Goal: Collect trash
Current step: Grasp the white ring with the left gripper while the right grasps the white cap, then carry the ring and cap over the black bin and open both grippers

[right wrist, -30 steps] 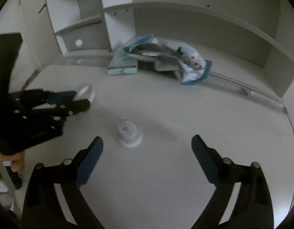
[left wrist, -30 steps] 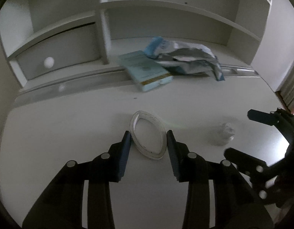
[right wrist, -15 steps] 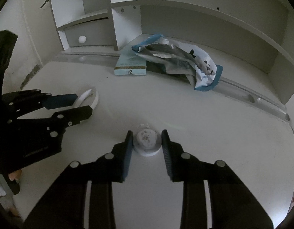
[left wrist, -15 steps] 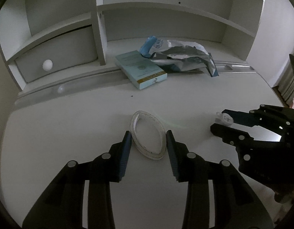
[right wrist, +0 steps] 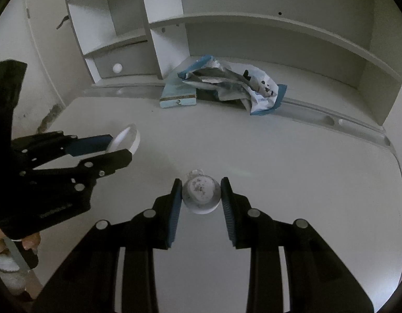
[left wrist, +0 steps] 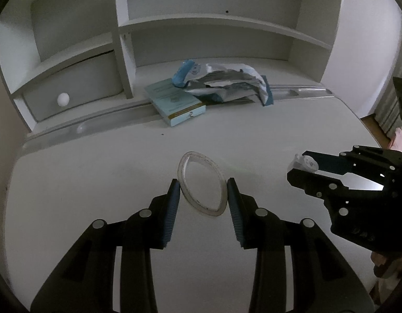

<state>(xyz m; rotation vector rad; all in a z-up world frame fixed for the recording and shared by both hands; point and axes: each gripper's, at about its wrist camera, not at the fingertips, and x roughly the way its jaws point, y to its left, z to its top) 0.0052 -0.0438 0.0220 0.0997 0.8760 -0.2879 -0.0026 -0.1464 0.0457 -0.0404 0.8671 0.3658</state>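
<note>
My left gripper [left wrist: 203,185] is shut on a squashed white tape ring [left wrist: 201,182], held above the white desk [left wrist: 96,182]. The left gripper [right wrist: 117,144] and the tape ring [right wrist: 126,135] also show at the left of the right wrist view. My right gripper [right wrist: 199,185] is shut on a small white plastic cup [right wrist: 201,194] with dark specks inside. The right gripper [left wrist: 296,167] and the cup [left wrist: 306,160] show at the right of the left wrist view. A crumpled blue and silver wrapper [left wrist: 227,83] lies at the back of the desk.
A light blue box [left wrist: 177,103] lies beside the wrapper [right wrist: 232,83], partly under it. White shelves [left wrist: 201,26] and a drawer with a round knob [left wrist: 63,99] stand behind. The desk's right edge [left wrist: 362,127] drops to the floor.
My right gripper closed on the white cup and lifted it from the desk. My left gripper kept hold of the tape ring and both rose a little.
</note>
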